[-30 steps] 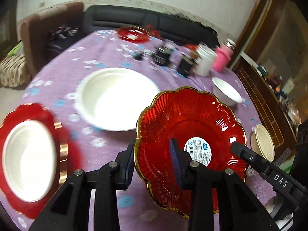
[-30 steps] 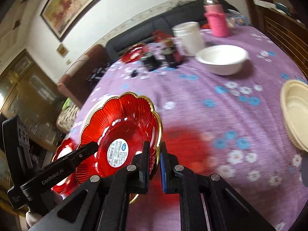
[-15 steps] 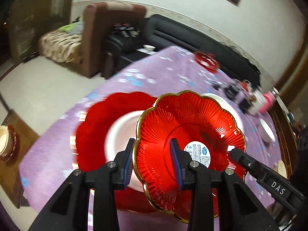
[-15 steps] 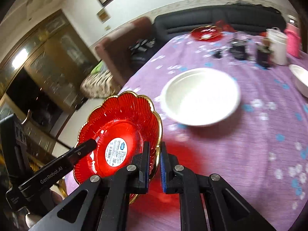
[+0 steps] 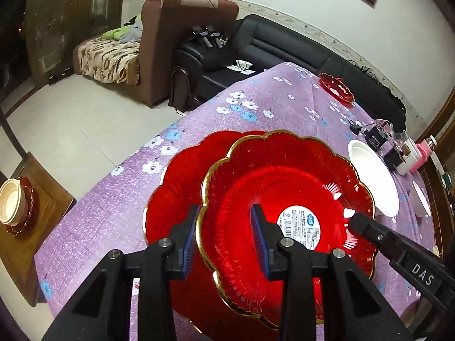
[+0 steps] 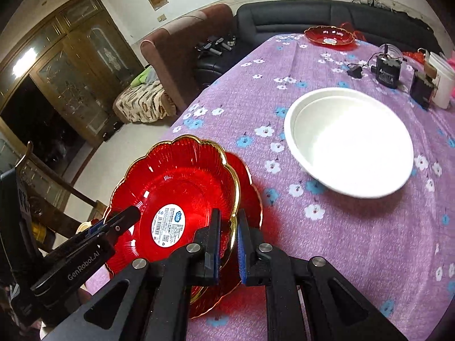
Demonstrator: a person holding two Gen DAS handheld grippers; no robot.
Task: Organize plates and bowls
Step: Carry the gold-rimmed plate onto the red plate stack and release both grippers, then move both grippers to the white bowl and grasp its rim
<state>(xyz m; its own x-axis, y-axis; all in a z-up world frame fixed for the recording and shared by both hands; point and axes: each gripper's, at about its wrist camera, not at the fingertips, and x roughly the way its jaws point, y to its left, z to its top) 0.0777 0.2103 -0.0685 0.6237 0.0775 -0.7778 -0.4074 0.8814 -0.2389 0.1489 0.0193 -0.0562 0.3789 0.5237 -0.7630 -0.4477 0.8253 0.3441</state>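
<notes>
A red scalloped plate (image 5: 284, 187) with a gold rim and a white sticker hangs between both grippers. My left gripper (image 5: 224, 213) is shut on its near rim, one finger inside the dish and one outside. My right gripper (image 6: 229, 218) is shut on the opposite rim (image 6: 234, 199). The held plate hovers tilted just over a second red plate (image 5: 176, 176) lying near the table's edge, and hides that plate's middle. A large white bowl (image 6: 347, 145) sits further along the purple flowered tablecloth (image 6: 355, 241).
A small red dish (image 6: 330, 35) stands at the table's far end. Black adapters (image 6: 388, 71), a white jar (image 6: 442, 82) and a pink cup (image 5: 423, 153) cluster beyond the white bowl. A low wooden side table (image 5: 42, 216) holds a bowl (image 5: 12, 201). The table edge (image 5: 113, 170) drops to the floor.
Both grippers have carried the red plate sideways across the table, away from the white bowl, to just above the other red plate. The white dish seen in that plate is now covered.
</notes>
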